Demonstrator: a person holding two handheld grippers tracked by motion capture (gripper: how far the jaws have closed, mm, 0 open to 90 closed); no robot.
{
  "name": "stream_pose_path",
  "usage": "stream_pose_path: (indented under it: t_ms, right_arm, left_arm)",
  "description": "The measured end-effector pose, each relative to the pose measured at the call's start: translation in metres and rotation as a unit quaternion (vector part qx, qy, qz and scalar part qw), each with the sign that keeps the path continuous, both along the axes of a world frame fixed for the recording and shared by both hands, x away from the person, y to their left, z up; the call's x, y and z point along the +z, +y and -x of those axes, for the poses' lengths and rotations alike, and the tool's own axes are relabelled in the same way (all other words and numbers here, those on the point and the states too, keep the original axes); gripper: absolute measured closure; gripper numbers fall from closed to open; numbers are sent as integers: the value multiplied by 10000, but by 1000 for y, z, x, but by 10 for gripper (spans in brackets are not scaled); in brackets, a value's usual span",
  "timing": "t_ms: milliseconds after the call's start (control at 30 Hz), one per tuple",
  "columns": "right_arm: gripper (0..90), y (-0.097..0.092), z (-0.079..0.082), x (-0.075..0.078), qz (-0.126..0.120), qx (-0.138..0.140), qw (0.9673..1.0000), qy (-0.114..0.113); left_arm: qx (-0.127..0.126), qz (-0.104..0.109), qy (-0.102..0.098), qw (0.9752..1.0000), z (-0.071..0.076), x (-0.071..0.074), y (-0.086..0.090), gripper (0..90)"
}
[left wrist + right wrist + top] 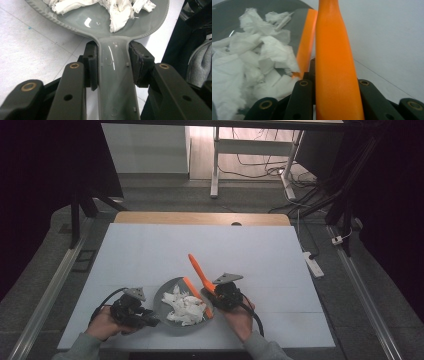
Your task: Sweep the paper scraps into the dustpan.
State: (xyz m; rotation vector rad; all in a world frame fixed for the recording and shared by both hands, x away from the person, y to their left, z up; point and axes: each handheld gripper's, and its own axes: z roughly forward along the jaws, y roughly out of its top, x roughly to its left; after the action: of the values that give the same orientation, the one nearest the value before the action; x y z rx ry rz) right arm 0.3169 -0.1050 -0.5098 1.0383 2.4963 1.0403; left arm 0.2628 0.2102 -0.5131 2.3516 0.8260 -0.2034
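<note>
The white desk [200,245] carries a grey dustpan [165,297] low in the frame's centre, with torn white paper scraps [185,307] heaped in it. The left gripper [145,319] has its fingers [91,65] clamped on the dustpan's handle [115,82]. The right gripper [212,295] has its fingers [303,97] closed around an orange brush handle [199,269], with the orange brush edge [196,295] at the pan's right rim.

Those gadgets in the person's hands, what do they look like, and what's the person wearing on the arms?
Both are black. The left gripper and right gripper each carry a grey three-cornered plate on top and trail a black cable. Up close, the jaws are flat black bars with brass-coloured pivot rivets and square pads at the tips. The sleeves are grey.
</note>
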Motion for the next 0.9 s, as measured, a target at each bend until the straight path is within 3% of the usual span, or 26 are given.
stream_pose_path:
  t_ms: [167,333,533,700,900]
  right_arm:
    - [767,10,5,0,-240,144,9996,82]
    - [766,31,12,5,-534,424,9976,148]
    - [766,52,15,13,-397,787,9961,-59]
    - [766,37,12,28,-394,691,9964,-295]
    - [766,16,6,36,-507,482,9971,-314]
  left_arm:
    - [4,6,5,10000,0,0,0,617]
    - [0,9,3,10000,0,-1,-1,617]
    - [1,28,13,10000,0,-1,0,617]
    - [-2,35,10,10000,0,-1,0,617]
    - [3,34,1,10000,0,-1,0,616]
